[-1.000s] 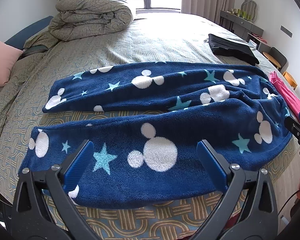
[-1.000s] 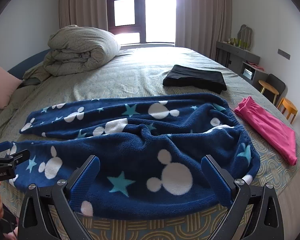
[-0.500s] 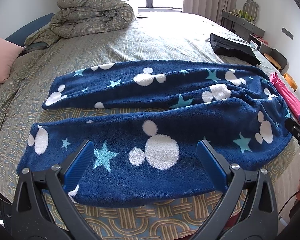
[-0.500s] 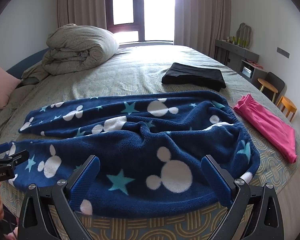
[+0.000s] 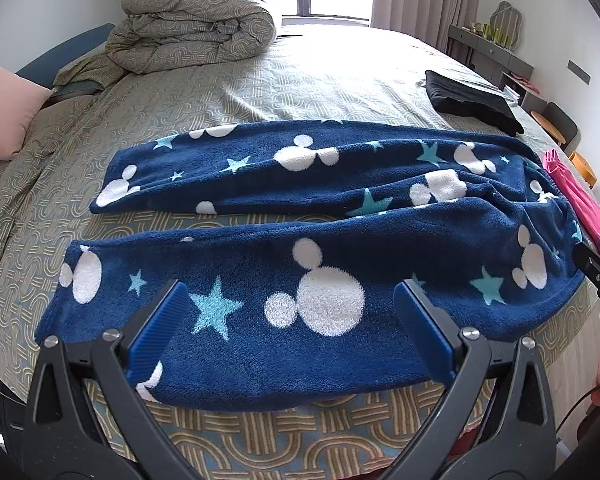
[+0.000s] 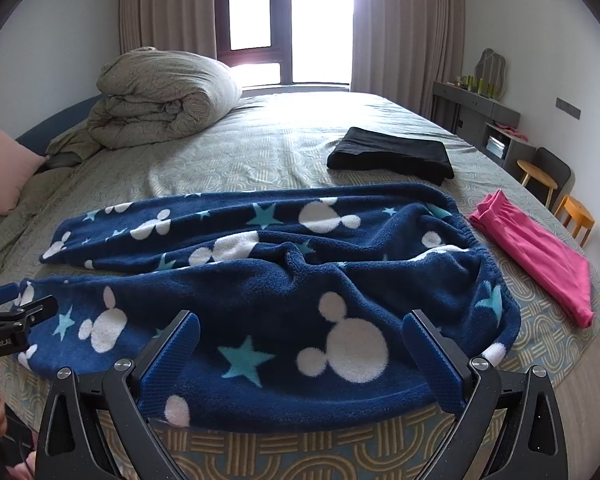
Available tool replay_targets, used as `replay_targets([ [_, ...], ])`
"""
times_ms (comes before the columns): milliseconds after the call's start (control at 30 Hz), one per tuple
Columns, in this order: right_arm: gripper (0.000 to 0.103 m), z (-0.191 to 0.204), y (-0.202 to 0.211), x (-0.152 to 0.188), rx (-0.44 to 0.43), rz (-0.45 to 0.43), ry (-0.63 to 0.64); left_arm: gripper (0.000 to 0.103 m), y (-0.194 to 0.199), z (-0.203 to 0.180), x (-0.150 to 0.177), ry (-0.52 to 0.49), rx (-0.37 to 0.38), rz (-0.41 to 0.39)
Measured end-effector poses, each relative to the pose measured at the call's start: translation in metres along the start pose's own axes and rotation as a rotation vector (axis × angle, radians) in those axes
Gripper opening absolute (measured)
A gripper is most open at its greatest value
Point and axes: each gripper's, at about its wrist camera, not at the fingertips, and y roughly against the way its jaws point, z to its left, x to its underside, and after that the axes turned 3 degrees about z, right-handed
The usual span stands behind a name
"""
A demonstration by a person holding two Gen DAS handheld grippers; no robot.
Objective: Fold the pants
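Your navy fleece pants (image 5: 320,240), printed with white mouse heads and teal stars, lie spread across the bed's (image 5: 260,92) near edge, legs apart, rumpled at the waistband. Both your left gripper (image 5: 296,328) and right gripper (image 6: 300,356) hover with jaws wide, holding nothing.

left wrist: low at bed (image 5: 340,80) edge, facing window | right wrist: alongside, same heading | shared: pants (image 5: 300,216), bed

Bed (image 6: 300,144) carries navy pants (image 6: 276,280), duvet (image 6: 164,96), black (image 6: 392,156) and pink garments (image 6: 536,248).
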Motion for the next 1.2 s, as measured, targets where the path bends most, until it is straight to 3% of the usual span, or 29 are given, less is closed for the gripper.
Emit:
replay_targets([
  [1200, 0.102, 0.0001, -0.0058, -0.0025, 0.003, 0.024, -0.012, 0.102, -0.0015, -0.0032, -0.0016, -0.014, 0.009, 0.009],
])
